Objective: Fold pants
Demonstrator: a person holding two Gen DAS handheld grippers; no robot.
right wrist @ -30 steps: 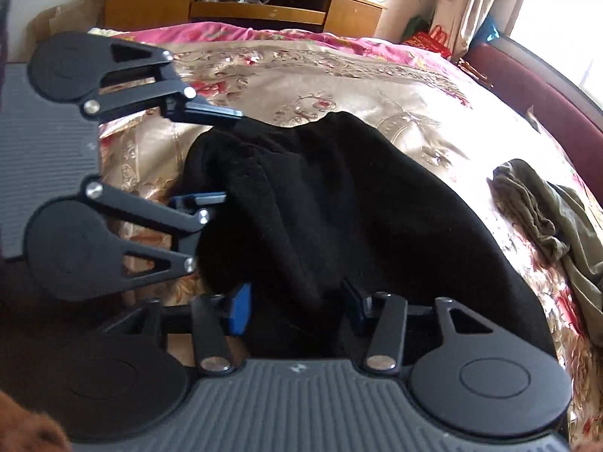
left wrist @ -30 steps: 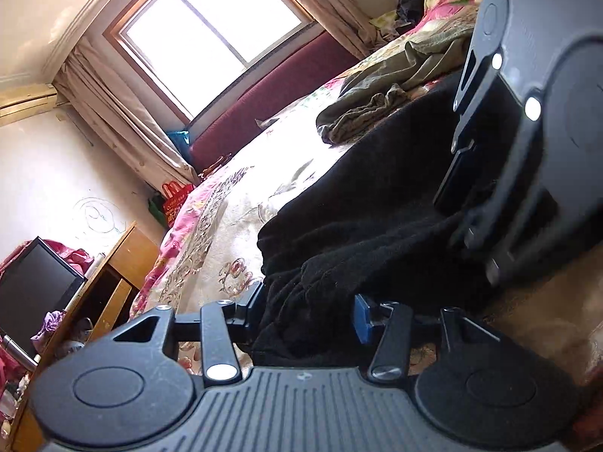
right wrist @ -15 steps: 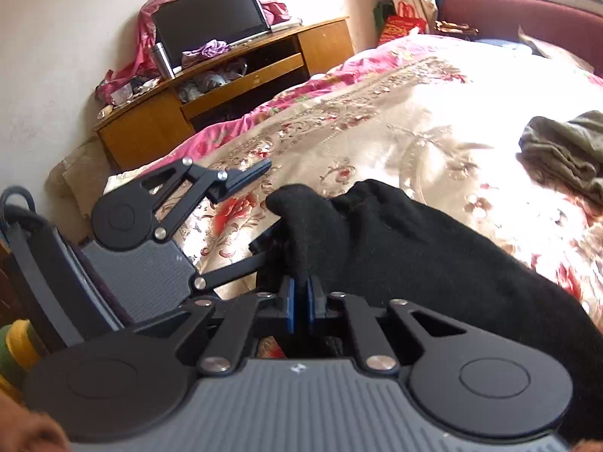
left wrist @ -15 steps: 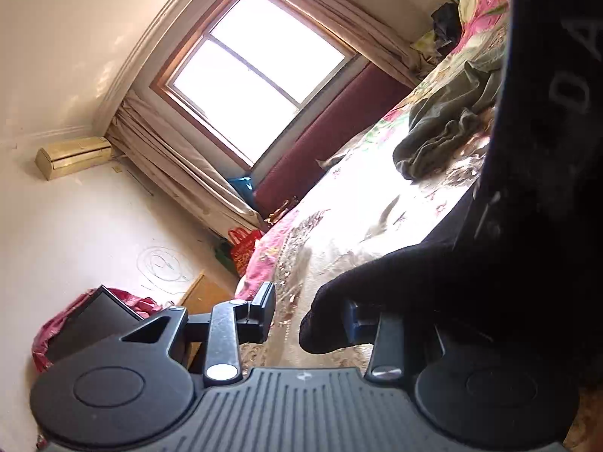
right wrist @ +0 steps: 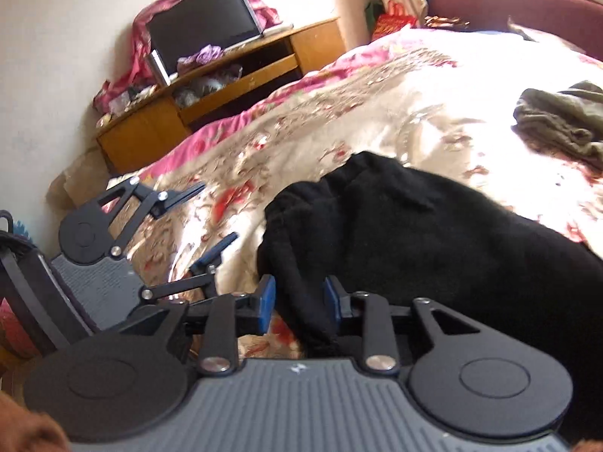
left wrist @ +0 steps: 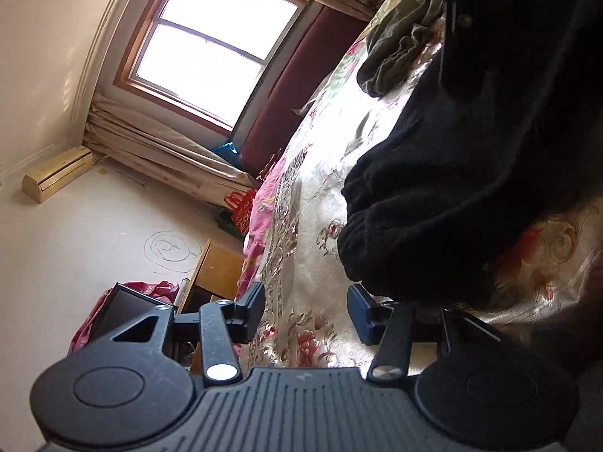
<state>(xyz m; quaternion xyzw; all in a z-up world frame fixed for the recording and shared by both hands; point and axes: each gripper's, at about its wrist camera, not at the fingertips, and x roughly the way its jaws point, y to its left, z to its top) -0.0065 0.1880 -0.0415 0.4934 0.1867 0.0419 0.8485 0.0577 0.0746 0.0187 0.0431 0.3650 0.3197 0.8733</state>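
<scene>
Black pants [right wrist: 414,233] lie bunched on the floral bedspread [right wrist: 377,113]. In the right wrist view my right gripper [right wrist: 299,305] straddles their near edge. Its jaws are opening; black cloth sits loosely between the blue pads, which no longer pinch it. My left gripper [right wrist: 203,222] hovers to the left over bare bedspread, off the pants. In the left wrist view the left gripper [left wrist: 305,312] is opening with only bedspread between its fingers. The rolled edge of the pants [left wrist: 433,207] lies just beyond its right finger [left wrist: 361,316].
A crumpled olive garment [right wrist: 557,124] lies farther back on the bed. A wooden cabinet [right wrist: 226,90] with a dark screen [right wrist: 203,26] stands past the bed's edge. A maroon headboard [right wrist: 508,3] and a bright window [left wrist: 215,37] close off the far side.
The right gripper, shut on the pants' edge half a second ago, has opened. The left gripper's jaws have widened and the cloth has slipped out from them. Both views have rolled.
</scene>
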